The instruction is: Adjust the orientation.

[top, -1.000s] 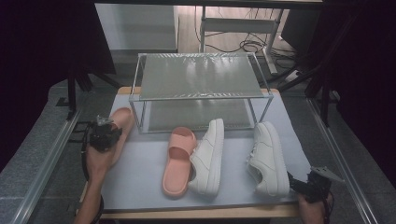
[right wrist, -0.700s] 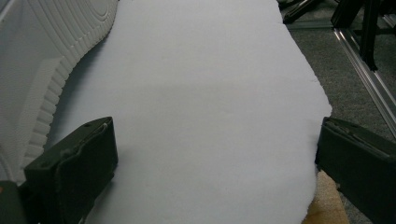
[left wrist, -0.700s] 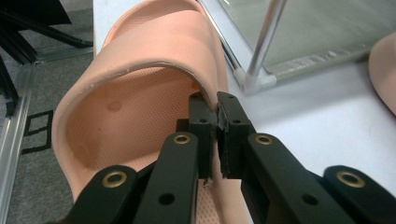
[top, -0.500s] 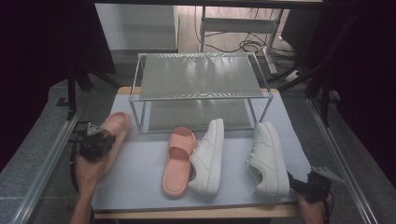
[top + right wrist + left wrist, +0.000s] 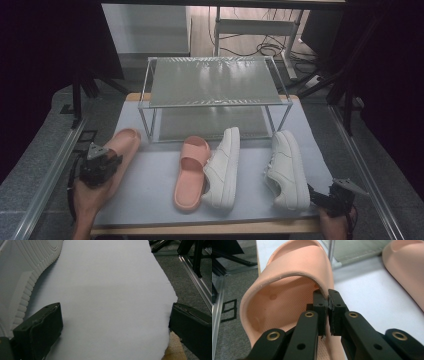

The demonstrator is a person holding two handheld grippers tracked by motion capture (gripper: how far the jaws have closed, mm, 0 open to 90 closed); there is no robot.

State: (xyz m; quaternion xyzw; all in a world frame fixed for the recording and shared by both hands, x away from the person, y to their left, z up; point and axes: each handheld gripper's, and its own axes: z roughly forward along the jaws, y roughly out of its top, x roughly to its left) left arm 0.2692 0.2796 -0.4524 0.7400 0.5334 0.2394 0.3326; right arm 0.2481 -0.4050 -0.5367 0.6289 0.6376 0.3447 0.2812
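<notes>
My left gripper (image 5: 109,161) (image 5: 328,300) is shut on the strap edge of a pink slide (image 5: 124,144) (image 5: 297,267) at the left edge of the grey mat. The strap rim is pinched between the two pads. The matching pink slide (image 5: 190,172) (image 5: 407,262) lies in the middle of the mat, touching a white sneaker (image 5: 222,167). A second white sneaker (image 5: 287,167) (image 5: 22,277) lies to the right. My right gripper (image 5: 320,197) (image 5: 116,315) rests open at the mat's front right corner, beside that sneaker's heel, with only mat between its jaws.
A two-tier metal shoe rack (image 5: 215,82) with mesh shelves stands at the back of the grey mat (image 5: 150,185). Aluminium rails (image 5: 45,180) run along both sides of the table. The wooden table edge (image 5: 175,350) lies just beyond the mat at the right gripper.
The left gripper has drawn the pink slide toward the near left edge of the mat. The right gripper, the other slide and both sneakers have kept still.
</notes>
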